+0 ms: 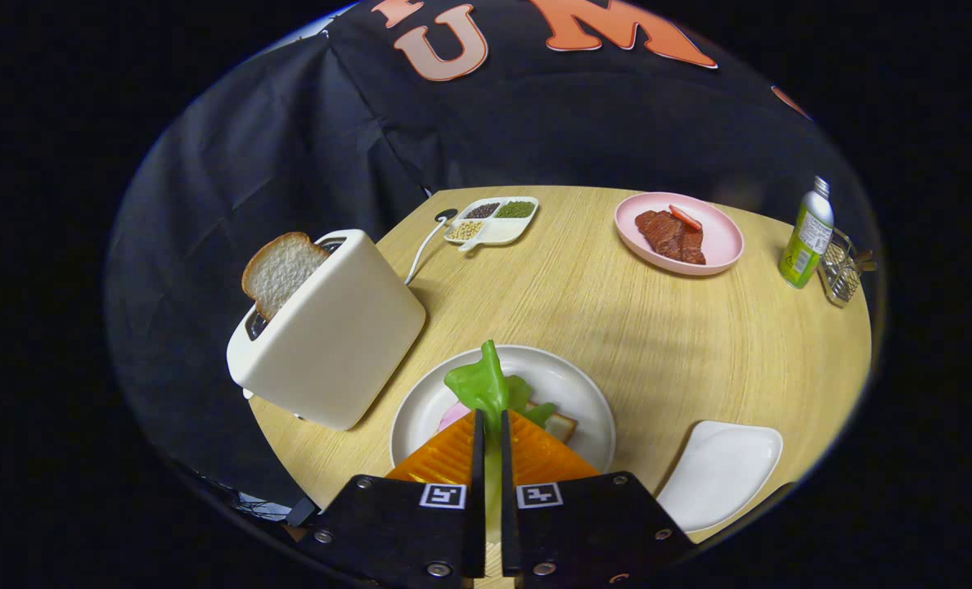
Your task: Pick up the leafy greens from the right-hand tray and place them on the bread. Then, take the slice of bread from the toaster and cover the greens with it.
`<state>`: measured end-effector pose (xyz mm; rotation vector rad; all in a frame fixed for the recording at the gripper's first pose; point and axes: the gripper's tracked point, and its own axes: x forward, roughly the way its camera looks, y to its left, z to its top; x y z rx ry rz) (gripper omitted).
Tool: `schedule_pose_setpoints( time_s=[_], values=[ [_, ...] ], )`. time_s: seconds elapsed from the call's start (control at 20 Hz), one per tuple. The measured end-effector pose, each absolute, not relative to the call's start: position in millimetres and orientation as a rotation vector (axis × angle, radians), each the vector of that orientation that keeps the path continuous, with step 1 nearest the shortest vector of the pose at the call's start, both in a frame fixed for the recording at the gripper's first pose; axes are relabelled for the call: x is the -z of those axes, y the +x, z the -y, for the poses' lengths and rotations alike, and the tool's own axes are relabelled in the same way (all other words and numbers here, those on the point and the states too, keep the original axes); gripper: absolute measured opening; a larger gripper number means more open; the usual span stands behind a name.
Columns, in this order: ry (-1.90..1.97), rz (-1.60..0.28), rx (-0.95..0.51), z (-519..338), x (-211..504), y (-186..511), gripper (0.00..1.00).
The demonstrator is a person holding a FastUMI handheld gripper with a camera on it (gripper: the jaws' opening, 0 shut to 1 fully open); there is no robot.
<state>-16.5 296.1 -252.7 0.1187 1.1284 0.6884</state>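
Two fingers of the tool [491,425] stand nearly together, clamped on the leafy greens [483,383], whose crinkled leaf sticks up just past the fingertips. The greens hang over the white round plate [429,401], which sits on the table [617,327] directly ahead of the tool. On that plate, partly hidden behind the fingers, lies a slice of bread [561,425] with something pink [452,415] on it; more green leaf shows beside the fingers, close to the bread, though I cannot tell whether it touches.

Left of the plate, near but apart from it, stands the white toaster [339,327], tilted in this view, with a slice of bread [280,270] poking up out of its slot. A white cord [422,249] runs from behind the toaster toward the far side of the table.

To the right of the plate lies an empty white tray [719,470], close to the table's near edge.

Farther off, beyond the plate, a small divided dish [494,221] holds beans or grains in separate compartments. Right of it sits a pink plate [727,237] carrying slabs of meat [671,236] and a red strip on top. At the far right edge stand a green bottle [807,236] and, just beside it, a small wire basket [842,274].

Nothing lies between the tool and the bread on the plate.
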Motion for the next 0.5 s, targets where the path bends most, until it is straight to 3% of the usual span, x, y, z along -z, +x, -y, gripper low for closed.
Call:
schedule_pose_setpoints(
  time_s=[0.2,0.5],
  values=[
    [0.083,-1.150,-0.705,-318,264,-24,0.10],
    [0.019,-1.125,-0.679,-329,261,-21,0.29]
  ],
)
